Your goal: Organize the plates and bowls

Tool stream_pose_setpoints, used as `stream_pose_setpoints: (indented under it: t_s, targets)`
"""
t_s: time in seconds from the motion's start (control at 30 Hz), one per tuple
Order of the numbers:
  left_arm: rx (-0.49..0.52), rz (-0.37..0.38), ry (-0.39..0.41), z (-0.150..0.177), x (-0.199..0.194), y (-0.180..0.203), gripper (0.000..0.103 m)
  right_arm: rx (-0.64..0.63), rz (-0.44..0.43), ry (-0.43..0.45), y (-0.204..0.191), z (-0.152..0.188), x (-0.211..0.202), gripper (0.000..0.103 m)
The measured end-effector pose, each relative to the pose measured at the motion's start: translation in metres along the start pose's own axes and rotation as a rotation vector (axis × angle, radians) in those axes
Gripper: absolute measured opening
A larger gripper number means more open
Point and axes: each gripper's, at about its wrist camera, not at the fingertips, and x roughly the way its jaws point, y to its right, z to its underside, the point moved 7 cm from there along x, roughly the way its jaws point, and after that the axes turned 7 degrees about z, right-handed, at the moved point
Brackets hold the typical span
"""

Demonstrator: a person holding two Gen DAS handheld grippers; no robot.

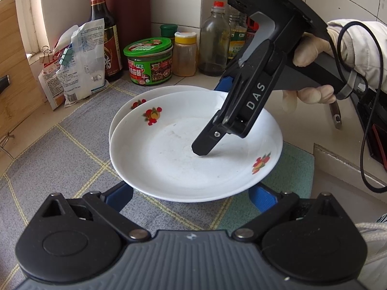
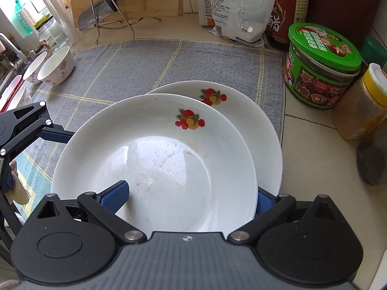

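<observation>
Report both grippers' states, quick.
Left gripper: open, fingers under the top plate.
Right gripper: holding the top plate's rim.

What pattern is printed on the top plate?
White top plate with small red-and-orange fruit clusters and green leaves; clearest in the right wrist view.

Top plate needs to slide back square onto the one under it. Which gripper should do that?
Right, probably. The right gripper already straddles the top plate's rim, one finger inside, one outside, facing the lower plate. The left gripper sits open under the near rim, not gripping.
</observation>
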Motion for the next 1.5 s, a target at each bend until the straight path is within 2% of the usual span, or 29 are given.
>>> stream_pose_setpoints:
  t_s: [0.53, 1.5]
  targets:
    - [-0.012, -0.015, 0.007, 0.000, 0.000, -0.006, 0.100, 0.004, 0.003, -0.002, 0.001, 0.002, -0.002, 0.103]
    - [0.028, -0.015, 0.019, -0.001, -0.004, -0.004, 0.100, 0.023, 0.013, 0.004, 0.000, 0.009, -0.016, 0.103]
